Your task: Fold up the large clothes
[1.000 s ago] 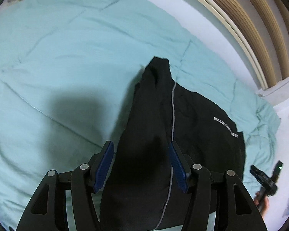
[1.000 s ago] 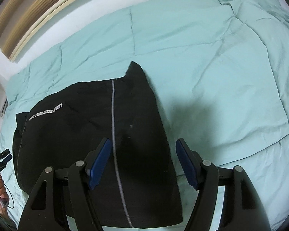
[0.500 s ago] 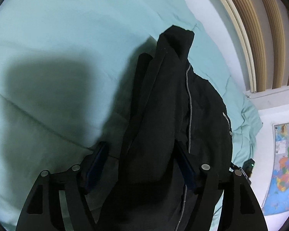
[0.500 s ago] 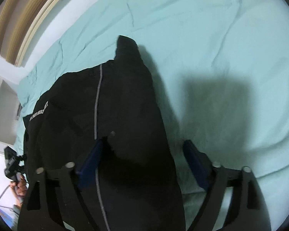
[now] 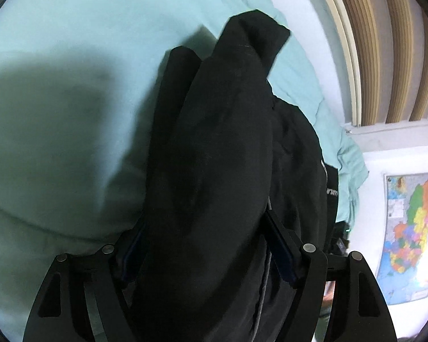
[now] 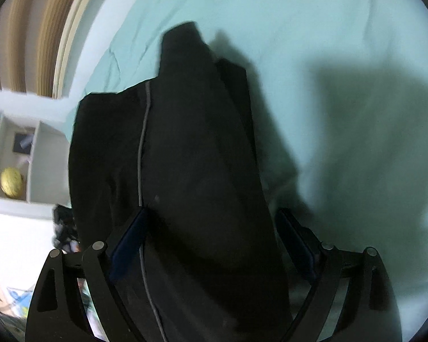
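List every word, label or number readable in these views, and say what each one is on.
"UNLR" is my best reading of white letters on the black garment, printed at in the left wrist view; the rest is cut off.
Map on the wall: labels too small and blurred to read.
Shelf items in the right wrist view: no legible text.

Matt black cloth garment point(image 5: 214, 156) lies on smooth, soft teal quilt point(image 5: 71, 42).
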### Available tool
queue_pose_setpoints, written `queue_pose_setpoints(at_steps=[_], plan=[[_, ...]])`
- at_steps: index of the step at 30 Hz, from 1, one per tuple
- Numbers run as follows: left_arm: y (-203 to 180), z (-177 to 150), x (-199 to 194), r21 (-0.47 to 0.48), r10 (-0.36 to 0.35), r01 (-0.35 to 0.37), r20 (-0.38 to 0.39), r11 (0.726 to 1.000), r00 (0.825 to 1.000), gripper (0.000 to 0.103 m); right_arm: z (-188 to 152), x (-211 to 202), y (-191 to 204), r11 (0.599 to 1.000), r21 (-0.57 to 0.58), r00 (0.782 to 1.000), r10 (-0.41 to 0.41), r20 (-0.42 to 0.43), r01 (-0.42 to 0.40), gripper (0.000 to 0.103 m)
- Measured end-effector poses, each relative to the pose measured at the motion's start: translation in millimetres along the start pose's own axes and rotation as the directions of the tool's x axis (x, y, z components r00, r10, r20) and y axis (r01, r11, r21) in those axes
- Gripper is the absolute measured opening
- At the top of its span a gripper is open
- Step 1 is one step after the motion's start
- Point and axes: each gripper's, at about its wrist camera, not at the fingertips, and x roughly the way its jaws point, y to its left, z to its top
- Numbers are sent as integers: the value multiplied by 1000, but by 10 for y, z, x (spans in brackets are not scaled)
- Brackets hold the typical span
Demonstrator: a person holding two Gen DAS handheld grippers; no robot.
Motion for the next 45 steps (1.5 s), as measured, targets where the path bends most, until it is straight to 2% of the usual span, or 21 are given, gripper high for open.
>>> queue_pose_setpoints(at_steps=[2,4,5,6,8,9,10,12,15,21,26,30,32,34,38,40,42,43,45], plan=[[18,3,8,-18,-5,5,4,1000,1000,77,50,106,-76,997,53,998,62,6,-62,93],[-47,-25,-1,4,21,-21,21,1000,1000,66,79,167,-92,993,76,996,88,13,-89,93],[-49,-43,-24,20,36,-36,30,999,999,58,82,181,-47,995,63,997,81,16,-82,88],[-110,-87,-62,44,49,-52,53,998,997,51,71,180,8,996,39,996,84,19,-85,76],[-182,-150,-163,74,42,-49,88,996,995,43,17,143,164,996,-30,996,84,25,-83,65],[-235,-197,-218,89,32,-41,107,995,994,40,-19,101,242,995,-70,997,75,31,-72,58],[-276,-239,-271,98,17,-29,122,995,992,39,-63,47,327,992,-110,997,63,41,-59,56],[-382,-332,-384,103,-24,8,154,995,988,38,-151,-92,439,986,-151,995,81,58,-72,45],[-594,-491,-548,136,-69,44,182,990,981,36,-328,-308,675,975,-205,990,107,94,-86,41],[-1116,-952,-1009,250,-143,85,223,965,964,34,-874,-794,1250,943,-332,987,82,140,-31,41],[-1226,-1522,-1568,301,-190,112,242,947,952,34,-1509,-1398,1445,941,-338,980,85,182,-19,40],[-1205,-1966,-1806,315,-189,112,225,942,956,34,-2004,-1778,1501,945,-327,979,72,189,-7,40],[-1208,-2100,-1764,305,-178,108,212,946,961,34,-2256,-1892,1508,948,-319,983,52,178,7,40],[-1058,-2313,-1778,277,-158,101,189,955,969,34,-2484,-1920,1447,952,-304,987,24,160,26,40],[-641,-2606,-1670,190,-103,76,136,979,985,34,-2773,-1737,1146,970,-237,994,-38,98,61,40],[-330,-2682,-1517,119,-59,47,98,992,993,34,-2850,-1586,959,976,-203,996,-70,60,81,40],[12,-2738,-1429,42,-18,14,95,999,995,35,-2911,-1437,753,978,-170,992,-118,42,124,43],[134,-2735,-1410,-1,-21,21,96,1000,995,35,-2940,-1411,630,979,-138,988,-141,56,147,44],[508,-2729,-1400,-134,-72,85,100,987,992,36,-2950,-1466,377,989,-39,986,-140,86,144,48]])
